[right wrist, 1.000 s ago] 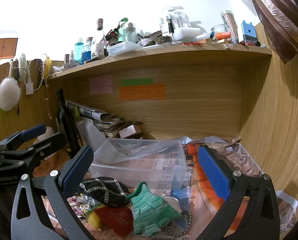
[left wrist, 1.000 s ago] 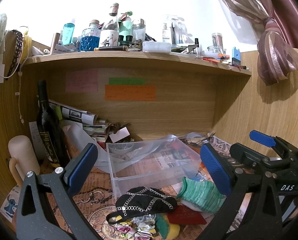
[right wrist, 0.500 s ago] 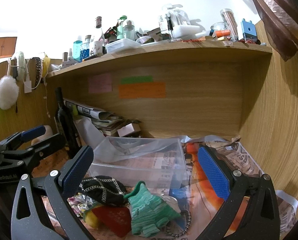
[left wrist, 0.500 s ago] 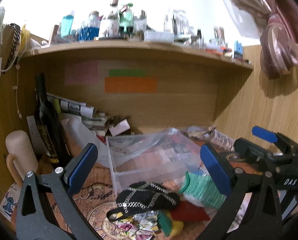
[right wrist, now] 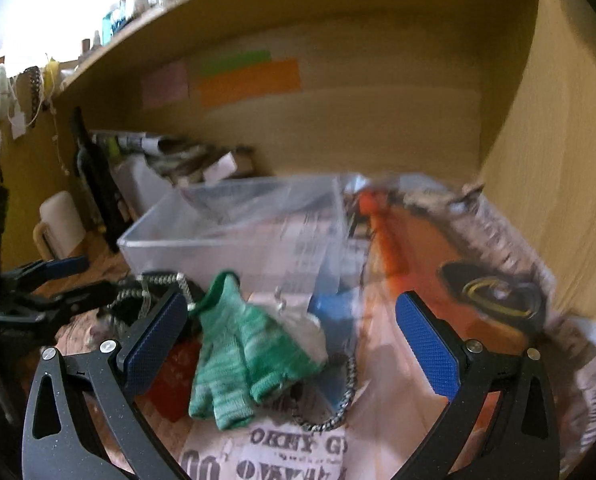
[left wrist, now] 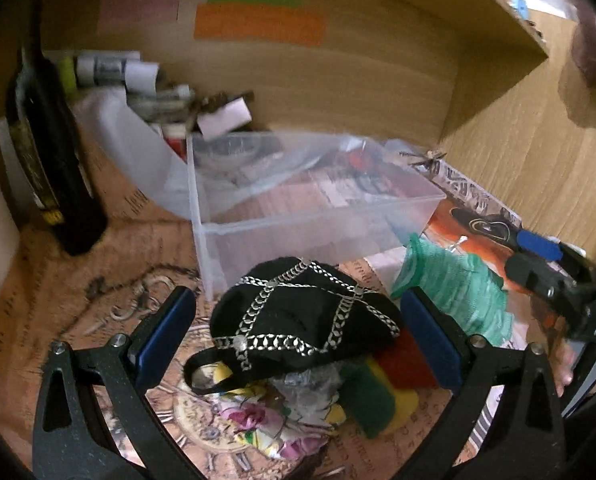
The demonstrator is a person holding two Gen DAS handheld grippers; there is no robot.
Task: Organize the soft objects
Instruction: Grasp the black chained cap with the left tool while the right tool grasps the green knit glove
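Black soft fabric piece criss-crossed with silver chain (left wrist: pixel 304 320), domed, with a black strap loop at its lower left; sits on top of a heap of soft things at lower centre of the left wrist view: a floral-print cloth (left wrist: pixel 265 424), a green-and-yellow sponge (left wrist: pixel 372 394), a flat red piece (left wrist: pixel 408 364). Mottled green knit glove (right wrist: pixel 239 350), darker green cuff, finger stubs pointing to the bottom of the right wrist frame, lies flat on printed newspaper (right wrist: pixel 289 448). Clear plastic storage bin (left wrist: pixel 314 208) stands just behind both, mid-frame. Left gripper (left wrist: pixel 295 338): blue pads wide apart, chained piece between them, gripping nothing; contact cannot be told. Right gripper (right wrist: pixel 289 344): blue pads wide apart, empty; glove lies between them, close to the left pad (right wrist: pixel 155 342). A braided grey cord (right wrist: pixel 344 396) curls just right of the glove. Both views motion-blurred.
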